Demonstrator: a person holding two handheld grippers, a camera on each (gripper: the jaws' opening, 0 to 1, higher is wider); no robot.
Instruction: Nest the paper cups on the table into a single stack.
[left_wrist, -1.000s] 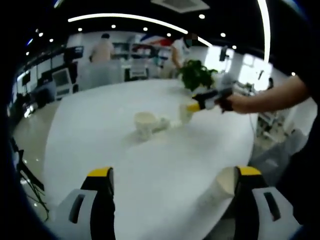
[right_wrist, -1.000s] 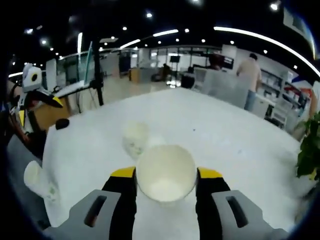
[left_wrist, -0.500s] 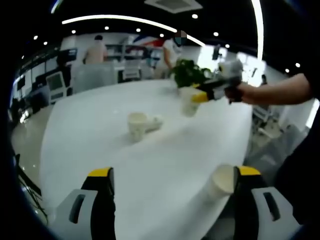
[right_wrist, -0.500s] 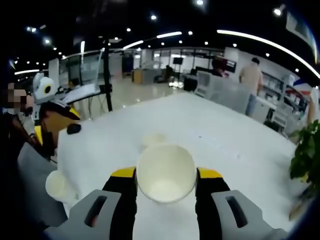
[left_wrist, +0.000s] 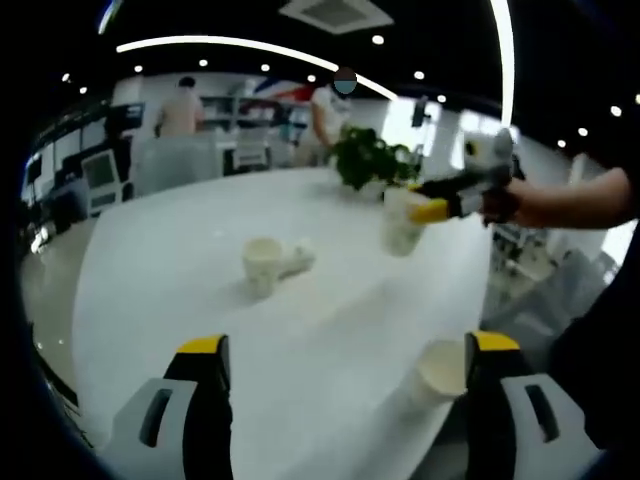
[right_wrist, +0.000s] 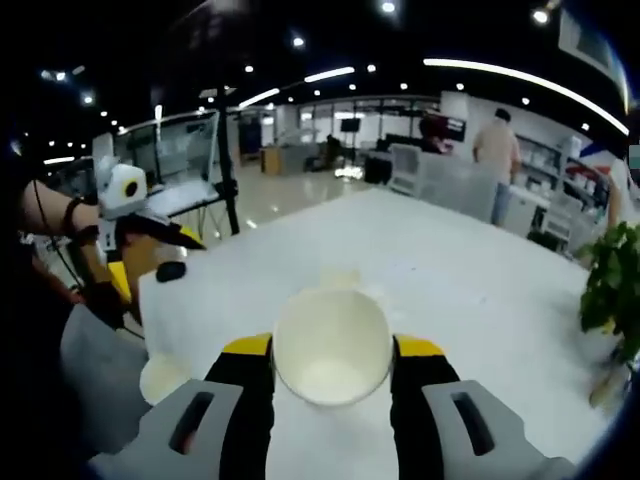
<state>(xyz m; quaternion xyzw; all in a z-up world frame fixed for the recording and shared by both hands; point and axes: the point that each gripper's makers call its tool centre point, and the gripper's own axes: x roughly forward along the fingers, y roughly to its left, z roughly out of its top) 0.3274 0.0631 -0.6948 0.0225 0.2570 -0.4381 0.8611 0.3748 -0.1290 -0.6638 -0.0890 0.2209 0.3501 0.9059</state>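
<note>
A broad white counter (left_wrist: 160, 300) is carrying a pair of paper cups (left_wrist: 264, 264), one standing and one lying beside it. The right tool (right_wrist: 331, 352) is pinching a raised cup (right_wrist: 331, 345) mouth-up, above and beyond that pair. The left tool (left_wrist: 345, 350) is hovering spread wide, nearest a lone cup (left_wrist: 437, 368) beside its right jaw.

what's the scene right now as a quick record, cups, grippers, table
right gripper: shut on paper cup, held above the table
left gripper: open, holding nothing
cup near table edge: upright, beside the left gripper's right jaw
cups mid-table: one upright, one lying on its side next to it
plant: at the table's far side
</note>
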